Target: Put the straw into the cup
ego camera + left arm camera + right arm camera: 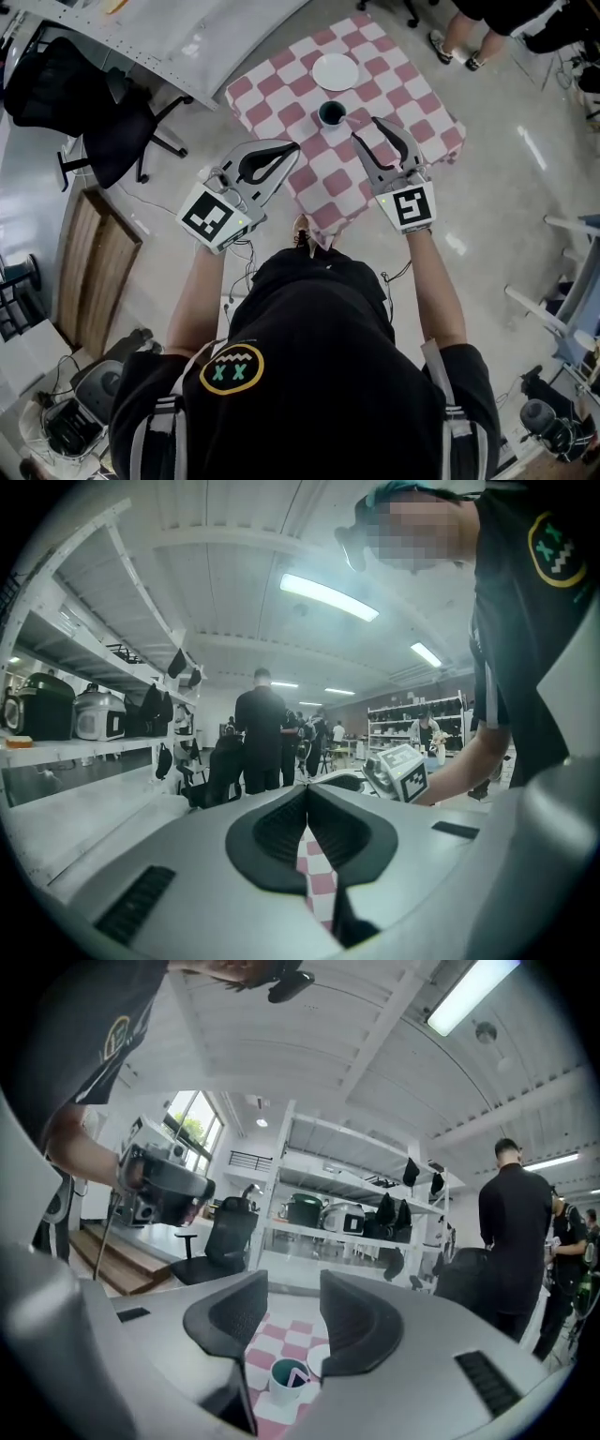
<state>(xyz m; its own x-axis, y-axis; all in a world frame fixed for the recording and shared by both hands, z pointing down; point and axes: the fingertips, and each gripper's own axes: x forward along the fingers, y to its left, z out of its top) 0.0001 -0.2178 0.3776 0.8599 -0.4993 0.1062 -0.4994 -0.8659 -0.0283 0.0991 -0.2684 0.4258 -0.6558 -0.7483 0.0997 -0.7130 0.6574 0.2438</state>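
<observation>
Since thin white straw (298,1374) sits in teal-lined cup (275,1393) mid checked table (281,66), my right gripper (365,129) gapes empty; left gripper (294,145) pinched shut.

The person wears a black short-sleeved T-shirt (319,375) with a round yellow-ringed badge (231,367) showing two teal crosses under a pale zigzag, plus grey shoulder straps (159,431). The left gripper (292,146) and right gripper (366,131) have light grey shells, black ribbed pads (234,1316) and black-and-white marker cubes (211,217).
</observation>
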